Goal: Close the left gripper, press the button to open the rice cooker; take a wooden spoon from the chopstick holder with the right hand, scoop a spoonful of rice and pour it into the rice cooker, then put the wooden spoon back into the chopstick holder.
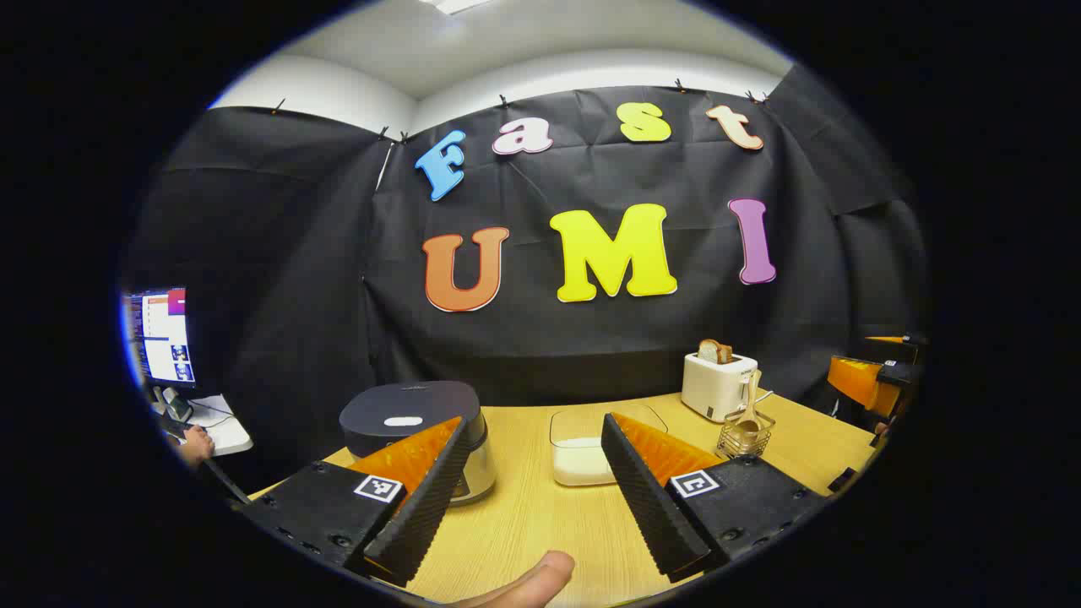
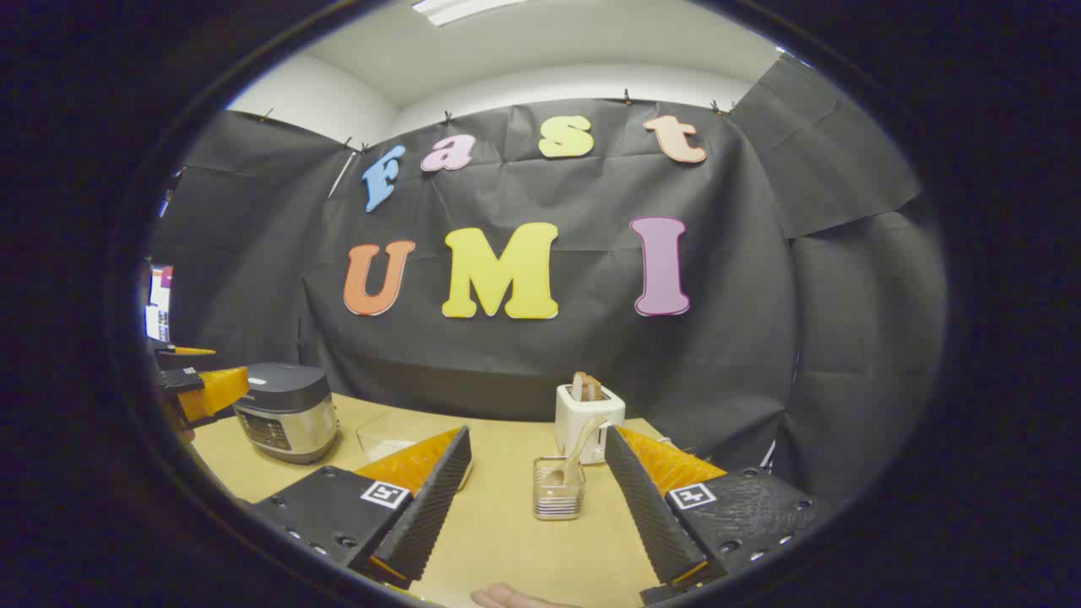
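The rice cooker (image 1: 418,435) stands with its dark lid down at the table's left, just beyond my left gripper (image 1: 536,443), which is open and holds nothing. A clear box of white rice (image 1: 583,456) sits ahead between its fingers. The wire chopstick holder (image 1: 746,435) with the wooden spoon (image 1: 750,404) in it stands to the right. In the right gripper view, my right gripper (image 2: 536,452) is open, with the chopstick holder (image 2: 558,488) and wooden spoon (image 2: 578,456) straight ahead between its fingers. The rice cooker (image 2: 287,411) is at far left, the rice box (image 2: 388,435) beside it.
A white toaster (image 1: 718,384) with bread slices stands at the back right of the wooden table (image 1: 524,523); it sits right behind the chopstick holder as the toaster (image 2: 589,414). A monitor (image 1: 160,336) and a person's hand (image 1: 196,443) are off the table's left. A thumb (image 1: 528,583) shows at the bottom.
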{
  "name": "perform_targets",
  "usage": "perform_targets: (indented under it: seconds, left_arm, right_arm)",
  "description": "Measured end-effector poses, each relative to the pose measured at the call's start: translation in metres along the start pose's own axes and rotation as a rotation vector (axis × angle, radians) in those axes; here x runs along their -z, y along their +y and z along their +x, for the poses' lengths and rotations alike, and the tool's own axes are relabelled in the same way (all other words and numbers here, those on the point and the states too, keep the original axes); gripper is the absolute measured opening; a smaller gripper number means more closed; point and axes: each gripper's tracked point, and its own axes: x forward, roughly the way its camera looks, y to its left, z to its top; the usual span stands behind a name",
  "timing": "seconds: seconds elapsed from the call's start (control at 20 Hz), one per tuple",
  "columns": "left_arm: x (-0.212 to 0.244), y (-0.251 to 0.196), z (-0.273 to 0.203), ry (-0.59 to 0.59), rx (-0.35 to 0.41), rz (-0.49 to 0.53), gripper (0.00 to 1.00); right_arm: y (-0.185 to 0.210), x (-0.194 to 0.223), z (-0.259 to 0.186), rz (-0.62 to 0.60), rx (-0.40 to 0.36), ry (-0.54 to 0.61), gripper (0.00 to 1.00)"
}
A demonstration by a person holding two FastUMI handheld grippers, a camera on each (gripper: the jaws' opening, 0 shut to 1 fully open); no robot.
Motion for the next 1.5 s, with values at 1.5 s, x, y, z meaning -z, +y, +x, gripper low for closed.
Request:
perform_targets:
  seconds: [1.5]
  left_arm:
    - [0.002,0.092,0.045,0.097,-0.088,-0.068,0.92]
  right_arm:
    - [0.013,0.009,0.013,-0.097,-0.035,0.027,0.95]
